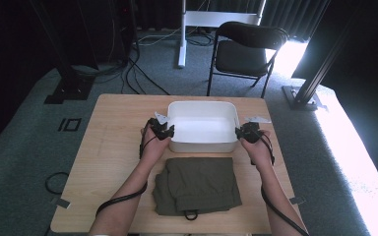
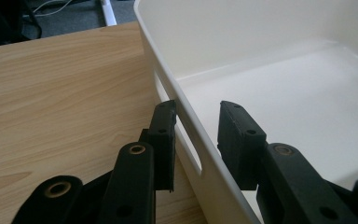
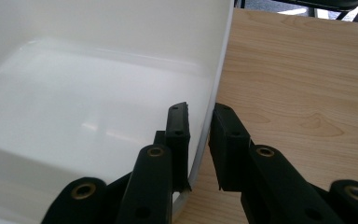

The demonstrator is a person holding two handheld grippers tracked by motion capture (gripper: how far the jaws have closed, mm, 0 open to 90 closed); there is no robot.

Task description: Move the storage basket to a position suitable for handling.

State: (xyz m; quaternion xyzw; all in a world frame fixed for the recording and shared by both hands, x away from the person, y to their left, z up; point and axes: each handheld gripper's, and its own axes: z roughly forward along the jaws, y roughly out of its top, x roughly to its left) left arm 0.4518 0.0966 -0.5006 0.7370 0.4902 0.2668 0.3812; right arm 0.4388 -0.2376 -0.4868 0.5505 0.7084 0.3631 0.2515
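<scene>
A white plastic bin [image 1: 203,146] stands empty at the middle back of the wooden table [image 1: 113,128]. My left gripper [image 1: 163,129] straddles the bin's left wall beside a handle slot. In the left gripper view one jaw of this gripper [image 2: 198,109] lies against the outside of the bin [image 2: 261,42] and the other stands inside, shut on the wall. My right gripper [image 1: 246,132] is at the bin's right wall. In the right gripper view its jaws [image 3: 201,109] pinch the bin's thin wall [image 3: 98,28], one inside and one outside.
A folded olive-green garment [image 1: 197,184] lies on the table in front of the bin, between the person's forearms. Beyond the table a black folding chair [image 1: 246,49] stands on grey carpet. Cables trail across the floor at the left.
</scene>
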